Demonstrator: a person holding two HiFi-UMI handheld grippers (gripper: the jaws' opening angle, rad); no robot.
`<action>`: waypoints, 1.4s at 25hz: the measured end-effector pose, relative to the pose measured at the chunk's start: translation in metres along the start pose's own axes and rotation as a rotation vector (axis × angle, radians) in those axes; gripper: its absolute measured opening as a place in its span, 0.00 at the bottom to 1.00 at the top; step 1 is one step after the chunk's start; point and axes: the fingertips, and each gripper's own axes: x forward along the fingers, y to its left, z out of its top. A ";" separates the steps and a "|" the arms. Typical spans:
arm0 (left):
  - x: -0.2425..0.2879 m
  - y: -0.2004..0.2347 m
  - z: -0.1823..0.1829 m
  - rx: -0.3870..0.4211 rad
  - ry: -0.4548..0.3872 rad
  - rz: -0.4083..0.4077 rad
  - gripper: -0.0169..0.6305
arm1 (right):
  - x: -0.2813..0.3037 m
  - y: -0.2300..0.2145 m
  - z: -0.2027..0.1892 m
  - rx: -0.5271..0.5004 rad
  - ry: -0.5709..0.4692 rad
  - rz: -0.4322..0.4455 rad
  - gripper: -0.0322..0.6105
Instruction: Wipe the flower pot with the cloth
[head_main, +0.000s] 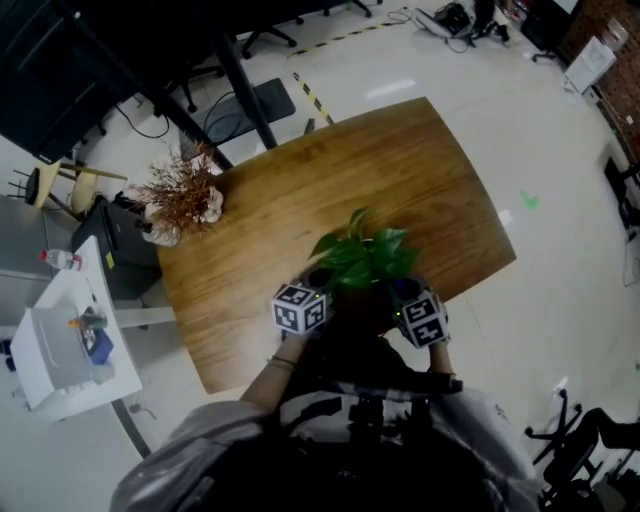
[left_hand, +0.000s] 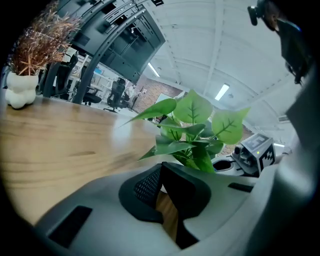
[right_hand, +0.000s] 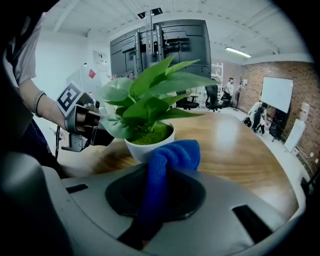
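My right claw (right_hand: 159, 197) pinches the blue cloth (right_hand: 174, 156), bunched up close against the white flower pot (right_hand: 144, 146) near the tabletop's (head_main: 400, 160) edge. My left claw (left_hand: 161, 175), jaws together and empty, sits at the pot's other side.

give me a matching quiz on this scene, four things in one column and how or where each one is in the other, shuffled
Things:
1. cloth
2. flower pot
3. dried plant
4. left tongs

States or places:
A. tips together, nothing between them
B. white, holds a green leafy plant
C. blue, clamped in the right tongs
D. in a white vase near the table's left edge

Pairs: 1-C, 2-B, 3-D, 4-A
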 end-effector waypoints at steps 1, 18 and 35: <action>0.001 0.000 0.000 0.001 0.004 -0.001 0.04 | 0.003 0.003 -0.003 0.004 0.007 0.012 0.14; -0.004 0.021 -0.005 -0.022 0.013 0.054 0.04 | -0.002 -0.014 -0.005 0.015 0.018 0.030 0.14; -0.007 0.007 -0.012 -0.019 0.009 0.002 0.04 | 0.014 0.005 0.027 -0.098 -0.036 0.133 0.14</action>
